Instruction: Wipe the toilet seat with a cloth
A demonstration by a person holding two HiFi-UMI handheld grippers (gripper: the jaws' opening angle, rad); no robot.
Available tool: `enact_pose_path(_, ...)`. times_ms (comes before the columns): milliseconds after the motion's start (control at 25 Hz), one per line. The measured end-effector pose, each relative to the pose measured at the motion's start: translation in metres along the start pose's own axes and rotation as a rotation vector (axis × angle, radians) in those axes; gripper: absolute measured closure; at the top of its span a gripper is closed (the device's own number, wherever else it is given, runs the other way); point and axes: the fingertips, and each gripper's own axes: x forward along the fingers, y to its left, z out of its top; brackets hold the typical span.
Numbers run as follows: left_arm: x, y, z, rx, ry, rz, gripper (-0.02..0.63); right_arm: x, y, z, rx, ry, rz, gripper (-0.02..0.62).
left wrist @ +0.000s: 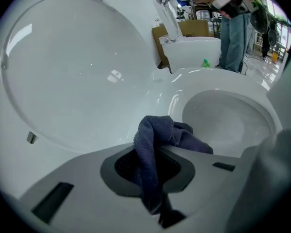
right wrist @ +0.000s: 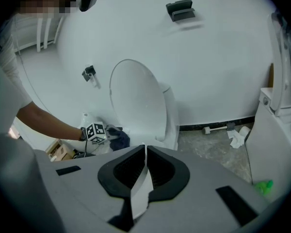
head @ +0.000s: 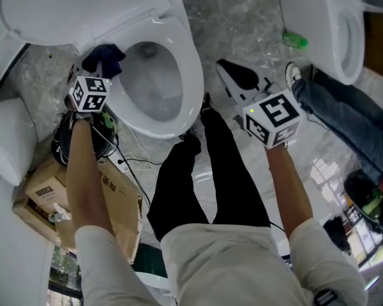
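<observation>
Now the cloth is at the rim

Here the left gripper (head: pixel 101 69) has its fingers clamped on a bunched dark blue terry cloth (left wrist: pixel 160 136). It holds the cloth at the back left edge of the white oval toilet seat (head: pixel 193 75), below the raised white lid (head: pixel 70 5). That grip likely leaves a loose end free to drag over the porcelain. The right gripper (right wrist: pixel 144 154) hangs apart above the floor, fingers closed on nothing, probably kept clear. The toilet bowl (head: pixel 150 75) holds no object. What the brown cardboard box (head: pixel 48 187) contains is unclear.
</observation>
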Motion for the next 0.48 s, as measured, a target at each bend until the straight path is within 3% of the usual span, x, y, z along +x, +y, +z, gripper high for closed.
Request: enact_pose_path(480,0.028,0.011,0.059,-0.169,-0.033,0.020,0.566,-0.016,-0.028,-0.004,0.040,-0.026,-0.039,0.560)
